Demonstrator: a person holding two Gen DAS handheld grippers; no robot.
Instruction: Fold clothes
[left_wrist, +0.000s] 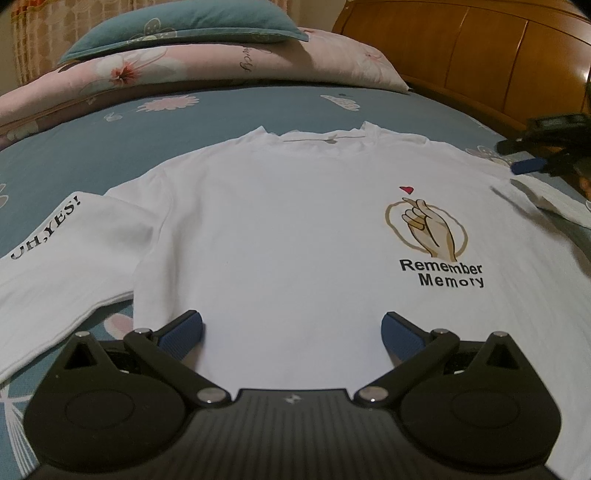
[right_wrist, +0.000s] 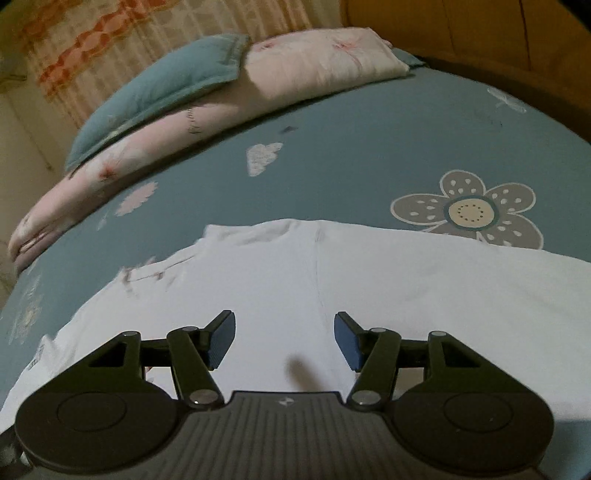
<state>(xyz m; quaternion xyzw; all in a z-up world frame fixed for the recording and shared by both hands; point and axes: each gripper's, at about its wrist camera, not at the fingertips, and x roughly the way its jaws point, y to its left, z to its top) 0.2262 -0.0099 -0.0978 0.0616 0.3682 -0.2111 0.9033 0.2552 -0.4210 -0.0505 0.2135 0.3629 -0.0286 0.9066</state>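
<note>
My left gripper (left_wrist: 291, 334) is matte black: ribbed housing with a small pale logo, two round hubs, linkage arms on silver pins, blue ribbed pads (left_wrist: 184, 334). My right gripper (right_wrist: 284, 339) matches it, blue pads (right_wrist: 221, 341) included.

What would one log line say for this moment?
stage: fold not begun | shirt: flat on bed, front up | left tool: open, over hem | right tool: open, over shoulder | held: nothing

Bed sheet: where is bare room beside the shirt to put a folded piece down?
Free: the blue sheet between the shirt collar and the pink quilt, and the flower-print patch beyond the shirt's shoulder. Crowded: the quilt and pillow fill the far edge.
</note>
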